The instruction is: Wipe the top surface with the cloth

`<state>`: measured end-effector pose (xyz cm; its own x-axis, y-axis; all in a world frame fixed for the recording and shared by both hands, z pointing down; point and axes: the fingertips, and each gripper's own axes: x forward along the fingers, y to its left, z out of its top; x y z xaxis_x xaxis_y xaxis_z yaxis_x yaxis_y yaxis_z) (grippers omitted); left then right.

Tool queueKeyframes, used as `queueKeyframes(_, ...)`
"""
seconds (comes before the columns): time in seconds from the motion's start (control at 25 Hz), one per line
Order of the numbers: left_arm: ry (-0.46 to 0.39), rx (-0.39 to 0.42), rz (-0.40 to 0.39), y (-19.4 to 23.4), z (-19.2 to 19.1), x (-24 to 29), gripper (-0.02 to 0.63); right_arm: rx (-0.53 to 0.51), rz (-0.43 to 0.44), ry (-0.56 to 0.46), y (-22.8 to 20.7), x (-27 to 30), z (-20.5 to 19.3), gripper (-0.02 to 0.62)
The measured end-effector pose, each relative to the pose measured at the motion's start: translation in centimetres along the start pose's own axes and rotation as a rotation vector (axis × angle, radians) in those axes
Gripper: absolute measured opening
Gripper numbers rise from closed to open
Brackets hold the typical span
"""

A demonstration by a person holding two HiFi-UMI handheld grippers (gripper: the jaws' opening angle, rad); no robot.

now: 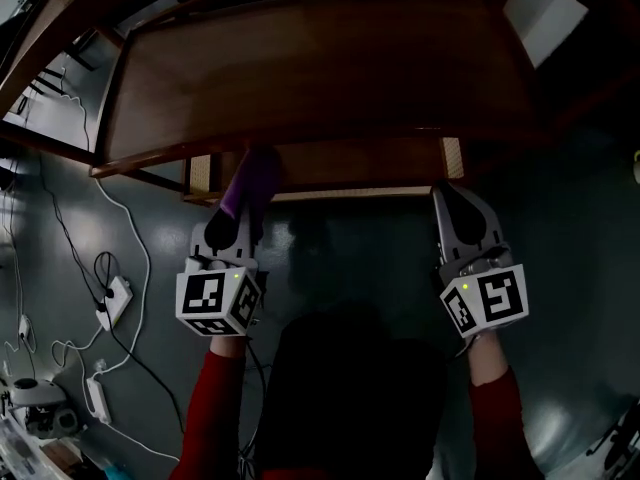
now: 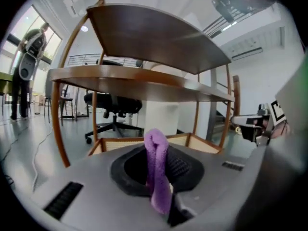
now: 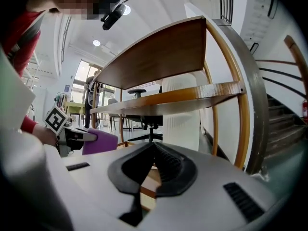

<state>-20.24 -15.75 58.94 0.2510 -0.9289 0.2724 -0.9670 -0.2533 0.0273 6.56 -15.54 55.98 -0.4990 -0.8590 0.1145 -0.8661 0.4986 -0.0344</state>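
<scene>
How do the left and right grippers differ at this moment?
The left gripper is shut on the purple cloth; the right gripper holds nothing. The left's jaws are parted by cloth; the right's tips touch. Both point at the wooden table, below its top.

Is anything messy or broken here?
Nothing is broken or spilled. Only white cables lie tangled on the floor left of the shelf; the left tool grips the cloth.

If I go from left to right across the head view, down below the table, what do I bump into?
white power strip on the floor → left gripper pinching the purple cloth → right gripper, shut and empty
</scene>
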Motion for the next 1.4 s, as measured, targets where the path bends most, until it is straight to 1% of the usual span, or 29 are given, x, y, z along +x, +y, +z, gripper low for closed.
queueKeyframes(0.12,-0.039,0.029,-0.121,-5.1,1.4,1.0,0.054,-0.006,-0.003,-0.006,0.3,0.3,-0.1,0.012)
queueKeyframes(0.24,-0.069,0.103,-0.226,-9.6,2.4,1.5,0.054,-0.013,-0.002,-0.014,0.4,0.6,0.2,0.012)
queueKeyframes(0.32,-0.084,0.129,-0.272,-11.5,2.8,1.8,0.054,-0.018,0.000,-0.016,0.6,0.6,0.4,0.012)
queueKeyframes(0.44,-0.096,0.128,-0.311,-13.1,3.2,2.2,0.054,-0.023,0.004,-0.015,0.8,0.5,0.4,0.012)
queueKeyframes(0.6,-0.111,0.100,-0.327,-13.6,3.5,2.5,0.054,-0.026,0.011,-0.008,1.2,0.8,0.3,0.012)
queueKeyframes(0.8,-0.087,0.114,-0.337,-13.7,3.1,2.6,0.054,-0.026,0.023,-0.009,1.6,1.1,0.5,0.012)
queueKeyframes(1.12,-0.104,0.110,-0.338,-14.1,3.2,2.2,0.054,-0.006,0.042,-0.014,2.0,0.9,0.3,0.012)
queueKeyframes(1.24,-0.144,0.084,-0.334,-14.7,4.0,1.8,0.054,0.007,0.050,-0.019,2.0,0.6,0.4,0.012)
queueKeyframes(1.4,-0.147,0.058,-0.336,-15.0,4.4,1.6,0.054,-0.003,0.048,-0.017,2.0,0.3,0.8,0.012)
